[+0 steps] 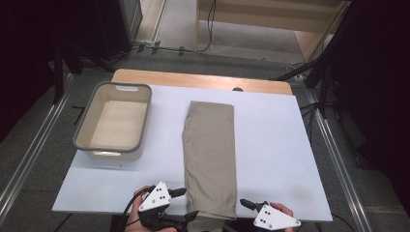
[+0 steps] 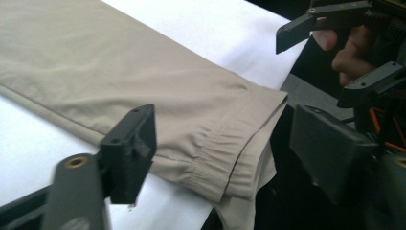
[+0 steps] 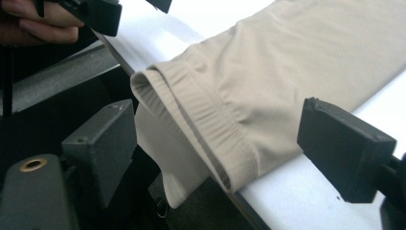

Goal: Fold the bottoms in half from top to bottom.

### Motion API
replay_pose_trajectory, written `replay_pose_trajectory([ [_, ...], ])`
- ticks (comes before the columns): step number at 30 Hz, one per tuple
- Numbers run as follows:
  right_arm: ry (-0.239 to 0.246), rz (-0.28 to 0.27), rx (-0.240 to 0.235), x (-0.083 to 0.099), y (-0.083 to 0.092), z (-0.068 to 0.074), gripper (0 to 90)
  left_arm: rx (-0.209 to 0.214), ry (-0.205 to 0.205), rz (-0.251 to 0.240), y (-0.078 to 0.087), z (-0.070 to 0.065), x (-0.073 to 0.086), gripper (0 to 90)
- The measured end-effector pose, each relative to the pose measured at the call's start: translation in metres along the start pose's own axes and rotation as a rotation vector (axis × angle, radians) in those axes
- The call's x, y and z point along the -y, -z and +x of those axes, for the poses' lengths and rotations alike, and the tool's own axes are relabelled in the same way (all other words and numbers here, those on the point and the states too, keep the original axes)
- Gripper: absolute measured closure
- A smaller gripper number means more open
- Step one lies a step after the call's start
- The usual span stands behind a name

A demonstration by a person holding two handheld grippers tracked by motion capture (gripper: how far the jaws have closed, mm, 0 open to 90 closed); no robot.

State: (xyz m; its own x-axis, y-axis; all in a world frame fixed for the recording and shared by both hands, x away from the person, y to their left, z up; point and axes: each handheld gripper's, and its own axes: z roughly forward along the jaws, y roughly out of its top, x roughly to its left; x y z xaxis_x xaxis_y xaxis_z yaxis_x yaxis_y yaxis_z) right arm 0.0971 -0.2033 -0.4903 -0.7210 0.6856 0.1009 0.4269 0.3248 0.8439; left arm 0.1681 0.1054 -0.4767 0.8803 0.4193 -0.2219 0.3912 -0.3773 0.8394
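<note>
High view. A folded pair of beige trousers [image 1: 210, 157] lies as a long, narrow rectangle down the middle of a white tabletop [image 1: 275, 140], its near end hanging slightly over the near edge. The cloth is matte, smooth and finely woven. To its left, well apart, stands a rounded rectangular tub [image 1: 114, 121] of cream plastic with a grey rim and a cut-out handle in its far wall. A strip of pale wood [image 1: 203, 79] shows along the table's far edge. The left gripper [image 1: 181, 205] and the right gripper [image 1: 249, 207], each carrying a grey three-cornered plate with black dots, flank the near end of the trousers, one on either side. No writing or brand can be read.

Left gripper view. The two black jaws, blocky and matte, stand wide apart with the gathered waistband [image 2: 210, 163] of the trousers between them; neither pad presses on the cloth. The waistband shows puckered elastic ribbing and a stitched seam. Beyond it the other gripper's jaws and a hand [image 2: 347, 50] appear at the upper right.

Right gripper view. The jaws stand wide apart on either side of the trousers' folded end [image 3: 230, 120], free of the cloth. The layered hem edges curl over the table's dark edge. The fabric has a fine, even weave. Fingers [image 3: 45, 26] of the other hand show at the upper left.
</note>
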Motion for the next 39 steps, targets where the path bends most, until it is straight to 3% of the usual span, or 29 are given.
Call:
replay_pose_trajectory([
  [4,-0.010,-0.016,-0.016,-0.005,0.000,-0.004,5.1,0.017,0.006,-0.023,-0.001,0.004,-0.004,12.9],
  [5,-0.010,-0.021,-0.014,-0.007,-0.001,-0.005,0.0,0.028,0.010,-0.027,-0.001,0.006,-0.006,12.6],
  [11,-0.034,-0.045,-0.006,-0.017,0.000,-0.014,0.0,0.029,0.006,-0.047,0.000,0.015,-0.015,7.1],
  [18,-0.039,-0.054,0.000,-0.026,-0.003,-0.027,0.0,0.059,-0.010,-0.055,-0.001,0.023,-0.025,0.0],
  [31,-0.007,-0.042,0.007,-0.049,-0.012,-0.052,0.0,0.016,-0.045,-0.067,-0.007,0.050,-0.050,0.0],
  [39,-0.013,-0.045,0.008,-0.065,-0.024,-0.077,0.0,-0.011,-0.060,-0.070,-0.018,0.074,-0.069,0.0],
])
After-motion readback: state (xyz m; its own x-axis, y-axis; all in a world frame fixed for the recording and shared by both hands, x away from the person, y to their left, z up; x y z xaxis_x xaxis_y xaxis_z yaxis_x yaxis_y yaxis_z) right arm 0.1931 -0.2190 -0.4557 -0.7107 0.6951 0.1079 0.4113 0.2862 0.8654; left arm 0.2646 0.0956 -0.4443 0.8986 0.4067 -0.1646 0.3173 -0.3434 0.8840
